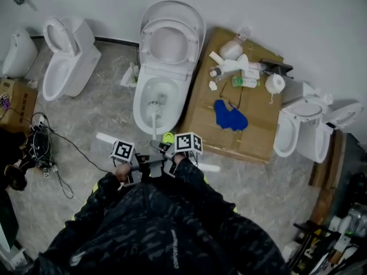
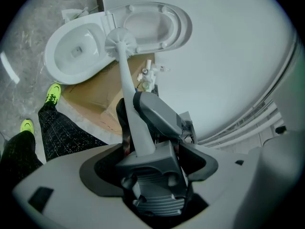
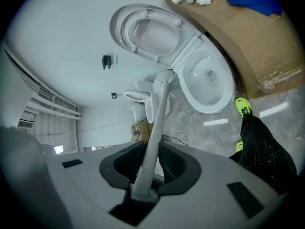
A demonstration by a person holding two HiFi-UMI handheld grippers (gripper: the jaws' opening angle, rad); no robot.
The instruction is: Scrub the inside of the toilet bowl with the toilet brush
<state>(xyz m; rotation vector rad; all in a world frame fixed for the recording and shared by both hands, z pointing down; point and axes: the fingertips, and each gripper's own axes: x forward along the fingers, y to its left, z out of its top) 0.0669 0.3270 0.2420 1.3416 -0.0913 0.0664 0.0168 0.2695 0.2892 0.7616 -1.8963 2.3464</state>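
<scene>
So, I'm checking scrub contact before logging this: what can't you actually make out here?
Whether the brush touches the toilet bowl: too small in head view, depth unclear in left gripper view.
Labels on the bottles: too small, head view.
The dark gear: cut off by head view's left edge.

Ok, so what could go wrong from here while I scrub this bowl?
1. The left gripper and right gripper both clamp the toilet brush at the far end of its long handle, so hard scrubbing could twist it out of the jaws.
2. The flattened cardboard with the blue cloth and bottles lies right beside the toilet bowl, so flicked water may soak them.
</scene>
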